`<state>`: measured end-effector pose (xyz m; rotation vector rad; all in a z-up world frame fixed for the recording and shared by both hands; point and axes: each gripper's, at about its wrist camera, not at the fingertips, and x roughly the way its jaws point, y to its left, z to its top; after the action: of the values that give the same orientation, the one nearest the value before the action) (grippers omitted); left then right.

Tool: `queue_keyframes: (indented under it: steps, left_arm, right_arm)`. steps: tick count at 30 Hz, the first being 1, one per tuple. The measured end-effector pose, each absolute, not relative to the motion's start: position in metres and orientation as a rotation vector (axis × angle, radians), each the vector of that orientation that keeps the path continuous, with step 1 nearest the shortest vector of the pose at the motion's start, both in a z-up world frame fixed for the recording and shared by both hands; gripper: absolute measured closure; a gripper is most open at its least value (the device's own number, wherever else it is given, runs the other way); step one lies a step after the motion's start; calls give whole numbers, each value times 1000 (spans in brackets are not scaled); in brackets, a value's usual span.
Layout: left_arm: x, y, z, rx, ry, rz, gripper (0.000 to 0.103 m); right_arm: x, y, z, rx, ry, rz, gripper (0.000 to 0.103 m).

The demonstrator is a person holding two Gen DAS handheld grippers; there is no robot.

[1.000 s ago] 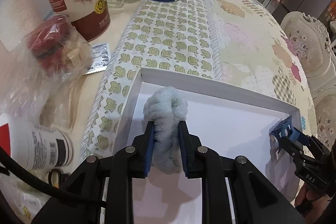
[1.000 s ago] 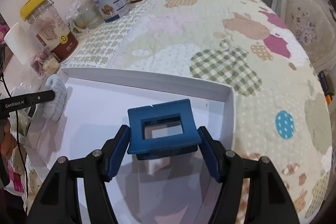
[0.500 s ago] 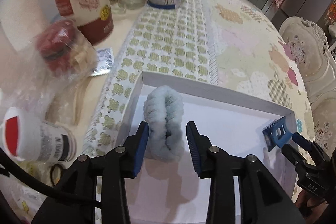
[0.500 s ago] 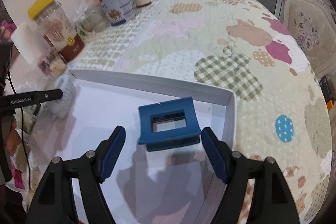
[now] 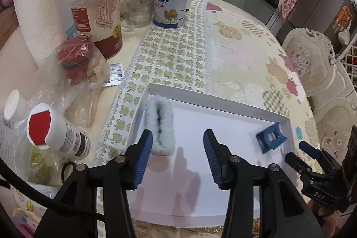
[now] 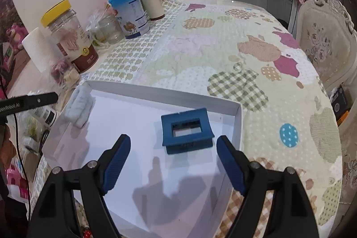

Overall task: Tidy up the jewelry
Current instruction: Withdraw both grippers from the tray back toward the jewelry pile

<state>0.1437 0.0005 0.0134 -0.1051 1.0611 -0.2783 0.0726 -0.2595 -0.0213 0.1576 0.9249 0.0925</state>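
A shallow white box (image 5: 214, 102) (image 6: 238, 124) lies on the patterned tablecloth. A fluffy pale blue scrunchie (image 5: 158, 124) (image 6: 78, 106) lies in its far left corner. A dark blue hair claw clip (image 6: 186, 131) (image 5: 270, 137) lies near its far right corner. My left gripper (image 5: 178, 150) is open and empty, just behind and right of the scrunchie. My right gripper (image 6: 173, 158) is open and empty, just behind the claw clip; it also shows in the left wrist view (image 5: 310, 155).
Left of the box stand a yellow-lidded jar (image 5: 96, 15), a paper towel roll (image 5: 38, 15), a blue-and-white tin (image 5: 171, 3), a small glass jar (image 5: 138, 8), a red-capped white bottle (image 5: 55, 133) and plastic bags (image 5: 75, 64). Ornate chairs (image 6: 328, 41) stand at the right.
Both grippers opened and drew back. The left one let go of the scrunchie and the right one let go of the claw clip; both items now lie in the box.
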Motion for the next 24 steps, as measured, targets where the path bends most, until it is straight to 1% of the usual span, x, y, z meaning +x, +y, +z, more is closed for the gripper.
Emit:
queue_keyframes:
  steps: [11, 24]
  left_arm:
    - [118, 15, 12, -120, 1077, -265, 62]
    - [37, 6, 43, -57, 970, -225, 62]
  right_arm:
    - [32, -250, -8, 177, 904, 123, 18]
    - [-19, -229, 8, 187, 871, 152, 18]
